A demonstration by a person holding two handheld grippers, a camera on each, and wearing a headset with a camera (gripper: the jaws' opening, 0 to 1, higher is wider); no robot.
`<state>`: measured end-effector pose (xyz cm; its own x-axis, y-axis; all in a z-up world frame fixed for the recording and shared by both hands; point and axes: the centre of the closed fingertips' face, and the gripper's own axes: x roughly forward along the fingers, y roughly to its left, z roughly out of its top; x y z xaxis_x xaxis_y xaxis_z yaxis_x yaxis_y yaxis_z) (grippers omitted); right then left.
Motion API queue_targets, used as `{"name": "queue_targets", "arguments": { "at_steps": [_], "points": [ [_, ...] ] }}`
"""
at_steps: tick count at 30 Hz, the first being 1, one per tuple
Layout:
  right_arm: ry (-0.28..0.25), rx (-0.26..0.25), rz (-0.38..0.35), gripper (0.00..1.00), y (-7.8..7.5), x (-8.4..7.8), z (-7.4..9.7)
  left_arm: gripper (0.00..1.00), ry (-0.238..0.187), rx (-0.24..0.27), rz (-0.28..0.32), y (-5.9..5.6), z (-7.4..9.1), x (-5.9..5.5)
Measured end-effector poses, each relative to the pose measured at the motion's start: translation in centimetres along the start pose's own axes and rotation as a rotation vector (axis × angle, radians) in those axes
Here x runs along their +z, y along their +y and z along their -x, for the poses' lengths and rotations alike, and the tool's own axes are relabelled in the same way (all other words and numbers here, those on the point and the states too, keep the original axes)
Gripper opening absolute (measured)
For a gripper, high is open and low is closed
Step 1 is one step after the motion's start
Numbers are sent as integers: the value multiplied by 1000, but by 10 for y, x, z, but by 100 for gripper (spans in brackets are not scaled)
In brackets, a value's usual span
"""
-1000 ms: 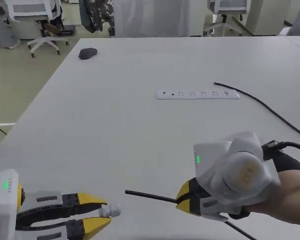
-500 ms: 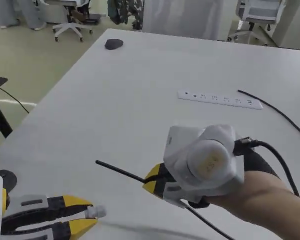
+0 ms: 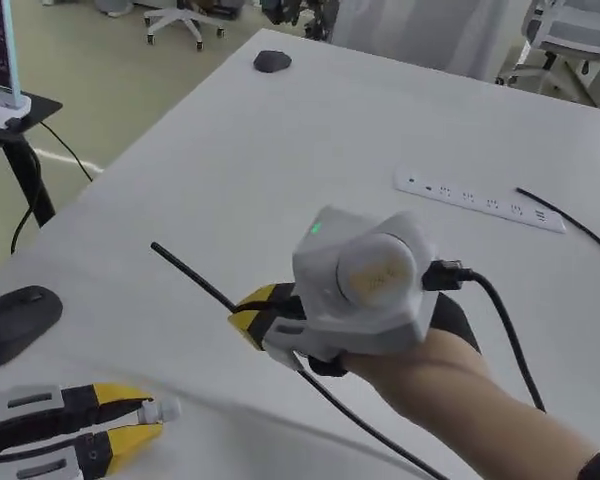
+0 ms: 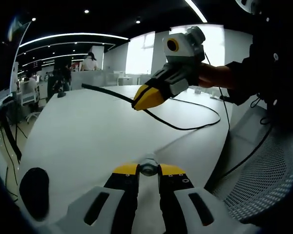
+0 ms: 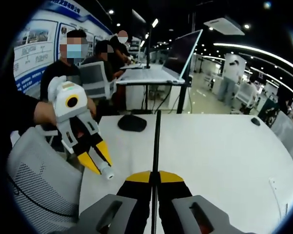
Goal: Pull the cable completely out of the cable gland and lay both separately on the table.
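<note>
Cable [image 3: 190, 272] sits clamped in right claw [image 3: 242, 312], gland [image 3: 164, 408] in left claw [image 3: 148, 420].

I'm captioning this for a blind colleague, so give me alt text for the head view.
The yellow-tipped right gripper is shut on a thin black cable over the white table, while the left gripper at bottom left holds a small white cable gland, clear of the cable. A white power strip lies behind.
</note>
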<state>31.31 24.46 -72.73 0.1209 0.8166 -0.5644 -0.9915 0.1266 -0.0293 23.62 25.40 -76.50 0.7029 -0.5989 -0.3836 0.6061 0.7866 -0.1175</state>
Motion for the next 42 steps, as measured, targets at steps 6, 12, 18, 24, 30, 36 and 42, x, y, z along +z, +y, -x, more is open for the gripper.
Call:
{"name": "queue_targets", "arguments": {
  "at_steps": [6, 12, 18, 24, 30, 36, 42],
  "points": [
    [11, 17, -21, 0, 10, -10, -28, 15, -7, 29, 47, 7, 2, -14],
    [30, 30, -10, 0, 23, -22, -55, 15, -9, 57, 79, 14, 1, -32],
    [59, 29, -6, 0, 27, -36, -73, 15, -50, 92, 107, 20, 4, -38],
    [90, 27, 21, 0, 28, -48, -86, 15, -60, 103, 121, 22, 3, -45],
    [97, 17, 44, 0, 27, -53, -92, 15, -96, 114, 115, 22, 1, -43],
    [86, 12, 35, 0, 24, -52, -94, 16, -102, 105, 116, 22, 2, -43],
    [82, -9, 12, 12, 16, -52, -94, 16, -116, 131, 122, 27, 2, -43]
  ]
}}
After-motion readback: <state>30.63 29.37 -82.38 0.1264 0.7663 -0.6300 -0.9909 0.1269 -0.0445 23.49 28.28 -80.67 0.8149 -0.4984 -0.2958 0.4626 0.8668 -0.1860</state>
